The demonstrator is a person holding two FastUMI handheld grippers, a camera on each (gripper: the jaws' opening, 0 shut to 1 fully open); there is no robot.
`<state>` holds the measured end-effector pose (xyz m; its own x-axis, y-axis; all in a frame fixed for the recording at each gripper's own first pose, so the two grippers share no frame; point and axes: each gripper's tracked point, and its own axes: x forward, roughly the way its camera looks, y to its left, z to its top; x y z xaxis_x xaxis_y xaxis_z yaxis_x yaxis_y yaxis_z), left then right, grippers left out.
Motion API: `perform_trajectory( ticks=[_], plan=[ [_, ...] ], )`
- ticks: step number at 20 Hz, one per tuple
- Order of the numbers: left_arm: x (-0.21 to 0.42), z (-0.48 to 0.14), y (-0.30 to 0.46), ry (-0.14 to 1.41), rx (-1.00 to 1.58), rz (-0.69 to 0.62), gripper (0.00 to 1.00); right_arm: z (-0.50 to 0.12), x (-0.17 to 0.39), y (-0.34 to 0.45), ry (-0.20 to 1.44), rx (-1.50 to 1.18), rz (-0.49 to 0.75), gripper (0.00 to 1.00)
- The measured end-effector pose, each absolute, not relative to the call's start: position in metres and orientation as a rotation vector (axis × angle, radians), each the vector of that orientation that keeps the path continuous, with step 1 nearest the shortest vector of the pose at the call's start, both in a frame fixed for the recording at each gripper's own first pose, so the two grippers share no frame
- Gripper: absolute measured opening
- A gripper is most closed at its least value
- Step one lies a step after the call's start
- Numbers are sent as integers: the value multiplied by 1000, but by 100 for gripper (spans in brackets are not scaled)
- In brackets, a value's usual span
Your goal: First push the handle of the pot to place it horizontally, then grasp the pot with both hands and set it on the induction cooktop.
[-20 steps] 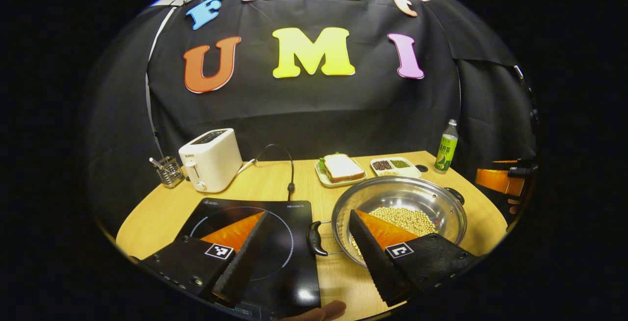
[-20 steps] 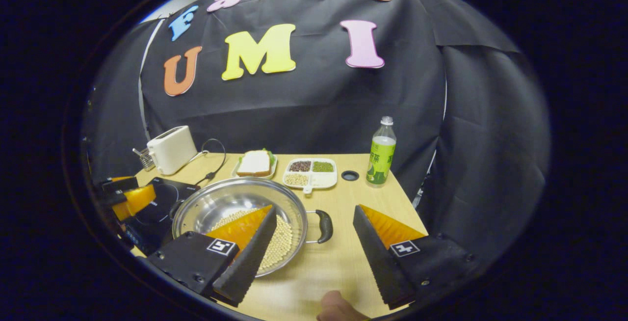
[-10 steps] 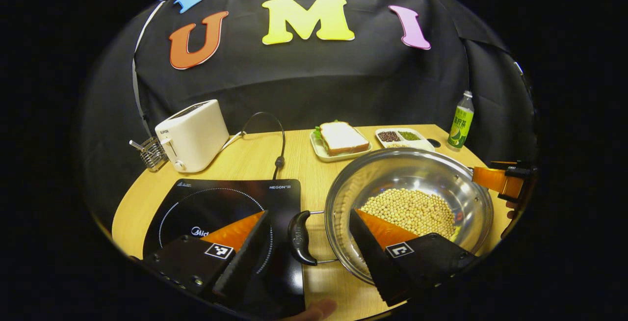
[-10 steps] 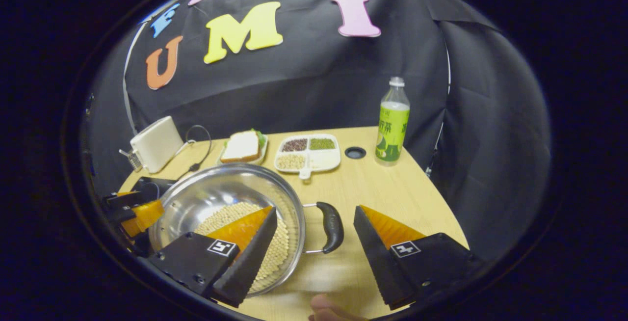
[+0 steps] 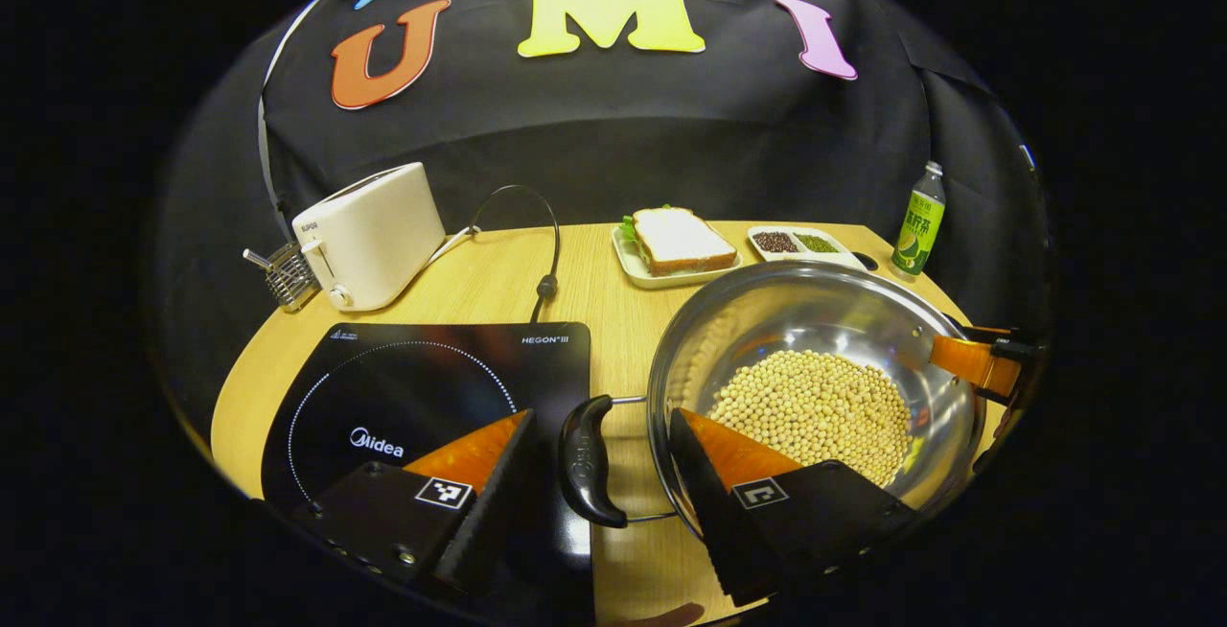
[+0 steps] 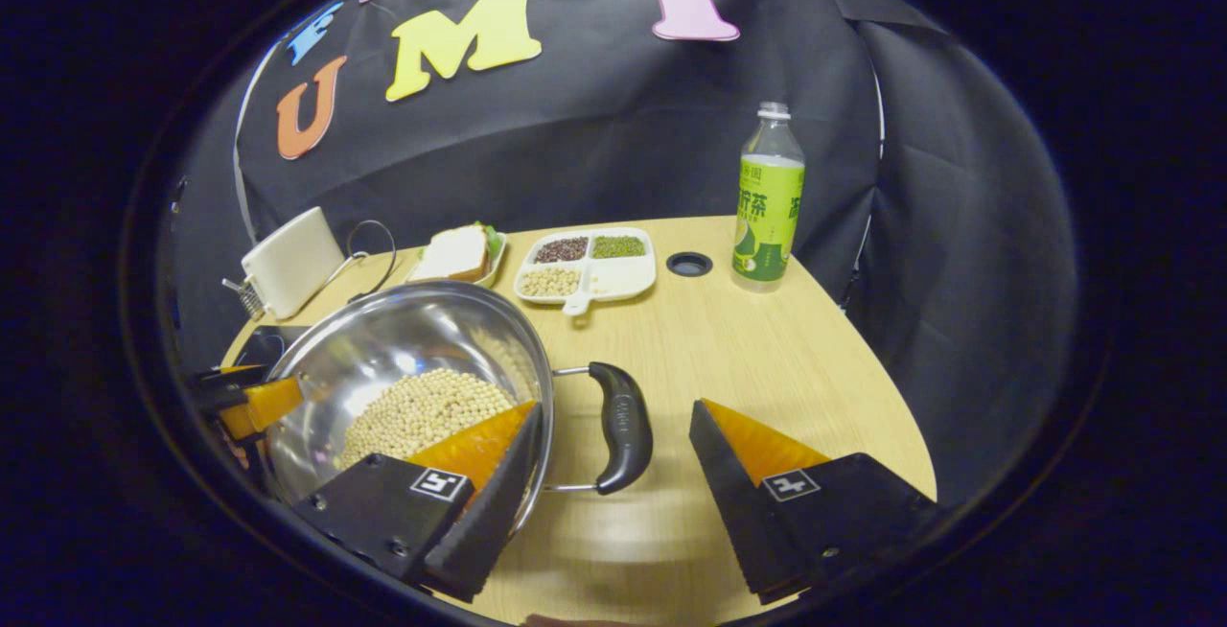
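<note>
The pot (image 5: 815, 368) is sitting on the table (image 5: 498, 291), holding beans (image 5: 815, 411). In the left gripper view, the induction cooktop (image 5: 422, 397) is lying just left of the pot, with one pot handle (image 5: 587, 459) reaching over its edge. The toaster (image 5: 369, 234) is standing behind the cooktop, left of the pot. The sandwich plate (image 5: 671, 243) and divided tray (image 5: 800, 243) are lying behind the pot, and the bottle (image 5: 918, 220) is standing behind it to the right.
</note>
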<state>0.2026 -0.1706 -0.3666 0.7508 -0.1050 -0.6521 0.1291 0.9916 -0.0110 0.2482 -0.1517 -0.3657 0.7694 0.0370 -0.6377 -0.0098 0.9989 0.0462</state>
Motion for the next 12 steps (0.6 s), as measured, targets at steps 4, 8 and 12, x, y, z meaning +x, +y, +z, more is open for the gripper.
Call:
perform_trajectory(
  ticks=[4,8,12],
  plan=[
    [203,-367,-173,705,37,-130,82,-365,246,-142,687,45,45,77],
    [203,-367,-174,697,24,-113,63,-365,238,-137,677,-2,16,68],
    [203,-366,-176,698,26,-123,61,-367,234,-138,681,-20,-12,65]
  ],
)
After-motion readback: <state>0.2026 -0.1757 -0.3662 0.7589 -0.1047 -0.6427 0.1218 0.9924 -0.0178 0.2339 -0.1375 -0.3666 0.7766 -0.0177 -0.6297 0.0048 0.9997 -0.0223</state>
